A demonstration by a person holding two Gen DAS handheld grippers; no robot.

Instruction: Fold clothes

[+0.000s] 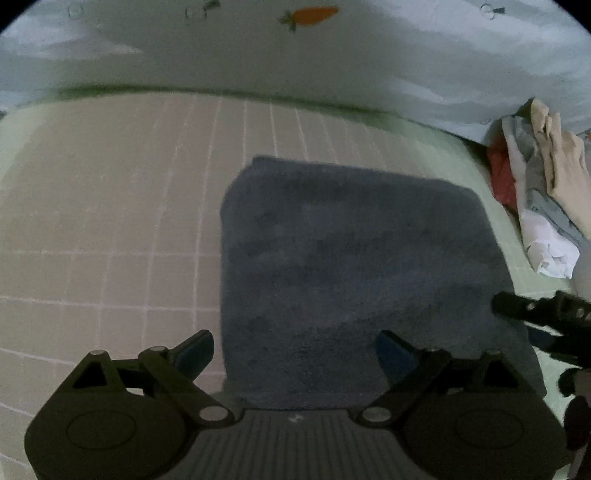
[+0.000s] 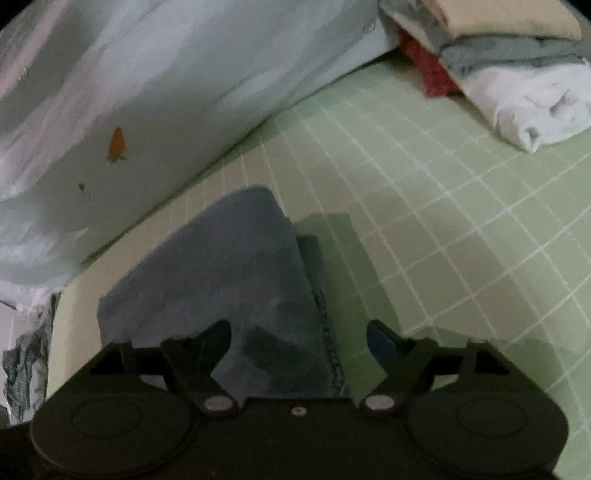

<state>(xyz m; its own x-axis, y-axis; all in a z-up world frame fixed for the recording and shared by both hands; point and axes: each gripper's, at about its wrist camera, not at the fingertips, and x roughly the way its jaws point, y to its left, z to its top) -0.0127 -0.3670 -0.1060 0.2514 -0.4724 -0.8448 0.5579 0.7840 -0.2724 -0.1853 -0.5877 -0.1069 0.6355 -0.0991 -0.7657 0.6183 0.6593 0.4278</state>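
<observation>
- Left gripper (image 1: 294, 349): fingers spread wide, nothing between them; the tips hang over the near edge of the folded cloth, one tip off its left side, the other above it. Contact with the cloth cannot be told.
- Right gripper (image 2: 299, 341): fingers likewise spread wide and empty, poised above the near right part of the cloth. Its black frame also shows at the right edge of the left wrist view.
- Dark blue cloth (image 1: 354, 273): folded into a flat, roughly square block, lying on the bed sheet; a lower layer peeks out along its right edge in the right wrist view.
- Bed sheet (image 2: 461, 229): pale green with a white grid.
- Quilt (image 2: 177, 85): pale, bunched behind the cloth, printed with an orange carrot (image 1: 310, 15).
- Pile of folded clothes (image 2: 517, 74): beige, grey, white and red pieces, well apart from the cloth at the far right.
- Bare hand (image 1: 567, 166): resting on that pile.
</observation>
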